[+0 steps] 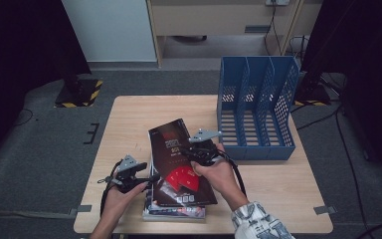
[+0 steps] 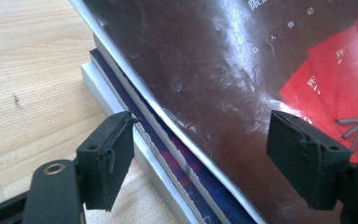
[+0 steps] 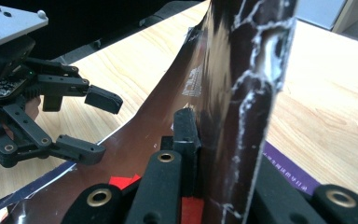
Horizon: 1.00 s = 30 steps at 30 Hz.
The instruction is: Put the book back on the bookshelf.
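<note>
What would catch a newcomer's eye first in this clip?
The glossy dark magazine with red graphics, lifted off the stack near the table's front edge, pinched in the right gripper. Behind it to the right stands a blue file rack; the left gripper waits open at the stack's left side.

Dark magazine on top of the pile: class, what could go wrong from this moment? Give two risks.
1. The right claw pinches the dark magazine only near its edge, and the glossy cover already bends, so it may slip free or crease.
2. The left claw stands open at the pile's edge, holding nothing; lifting the top magazine might drag the ones beneath toward the table's front edge.
</note>
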Motion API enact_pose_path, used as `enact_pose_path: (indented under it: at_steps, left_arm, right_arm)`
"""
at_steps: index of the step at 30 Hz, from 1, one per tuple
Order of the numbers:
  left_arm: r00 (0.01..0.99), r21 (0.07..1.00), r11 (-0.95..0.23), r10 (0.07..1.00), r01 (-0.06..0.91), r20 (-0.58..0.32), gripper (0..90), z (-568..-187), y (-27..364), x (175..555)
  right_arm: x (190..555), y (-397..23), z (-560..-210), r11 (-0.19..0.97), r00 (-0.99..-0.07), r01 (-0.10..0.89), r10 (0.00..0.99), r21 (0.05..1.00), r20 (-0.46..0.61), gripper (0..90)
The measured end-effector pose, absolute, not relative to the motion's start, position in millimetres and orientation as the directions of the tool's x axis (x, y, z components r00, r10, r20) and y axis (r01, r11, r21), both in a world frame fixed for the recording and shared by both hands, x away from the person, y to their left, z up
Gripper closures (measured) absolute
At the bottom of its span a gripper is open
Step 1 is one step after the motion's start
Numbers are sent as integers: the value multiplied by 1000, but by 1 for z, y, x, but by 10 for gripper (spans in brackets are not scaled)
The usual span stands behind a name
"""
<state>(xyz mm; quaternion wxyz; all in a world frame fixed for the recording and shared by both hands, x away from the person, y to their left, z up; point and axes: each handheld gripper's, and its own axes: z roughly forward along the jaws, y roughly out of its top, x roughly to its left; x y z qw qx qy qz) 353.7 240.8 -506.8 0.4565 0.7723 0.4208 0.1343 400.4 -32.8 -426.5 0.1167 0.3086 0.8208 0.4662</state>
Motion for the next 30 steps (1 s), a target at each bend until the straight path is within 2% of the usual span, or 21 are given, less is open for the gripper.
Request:
enact_pose_path:
  at_steps: [30]
  left_arm:
    - [619, 842, -202, 763, 500, -184, 174, -506, 238, 357]
  right_arm:
    - [393, -27, -405, 360, -812, 316, 581, 878, 54, 854]
